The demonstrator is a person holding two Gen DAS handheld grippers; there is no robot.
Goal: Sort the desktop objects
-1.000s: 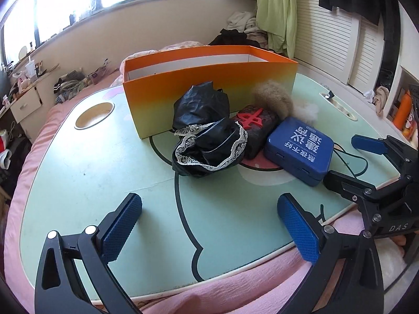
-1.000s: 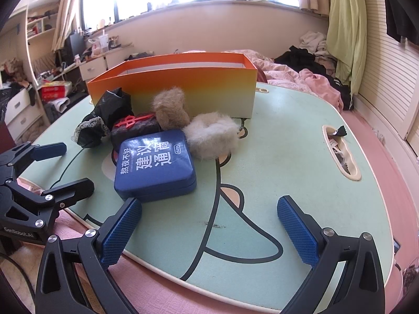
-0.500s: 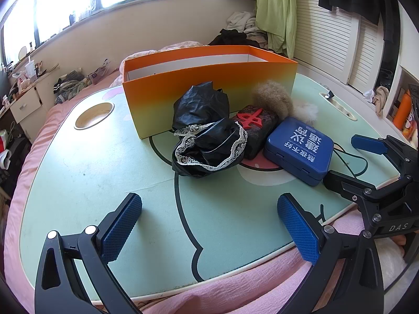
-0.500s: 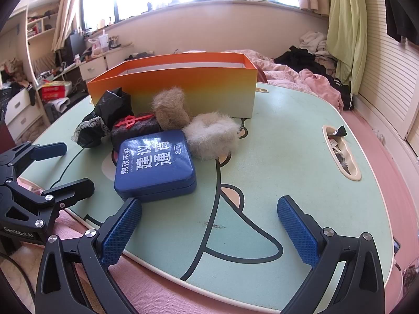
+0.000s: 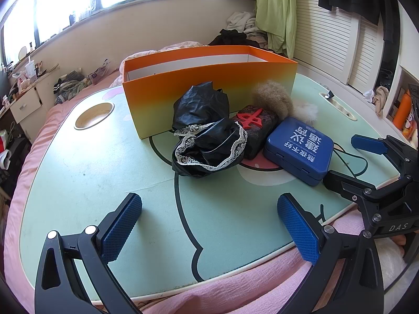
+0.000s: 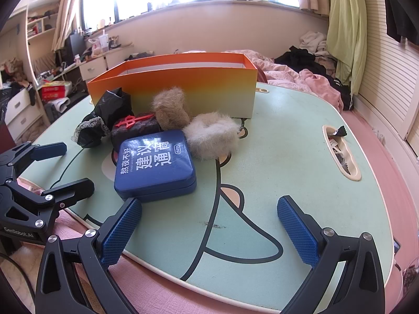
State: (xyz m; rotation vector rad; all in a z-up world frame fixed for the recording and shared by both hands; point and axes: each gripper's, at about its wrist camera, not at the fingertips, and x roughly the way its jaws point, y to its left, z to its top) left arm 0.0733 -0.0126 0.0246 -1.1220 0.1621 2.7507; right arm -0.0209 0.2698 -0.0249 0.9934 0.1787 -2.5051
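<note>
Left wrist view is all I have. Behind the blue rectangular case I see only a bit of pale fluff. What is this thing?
Observer: The right wrist view shows it whole. It is a cream fluffy ring-shaped band lying flat on the mint green table, and it seems to touch the far corner of the blue rectangular case.
Operator: Is something inside the oblong slot in the table?
Observer: Yes, it holds small wrappers. A dark wrapper with a zigzag edge sticks up at its far end.
Operator: Does the right gripper hold anything?
Observer: No. Its jaws stand wide open over bare table, with the blue case just ahead of its left finger.
</note>
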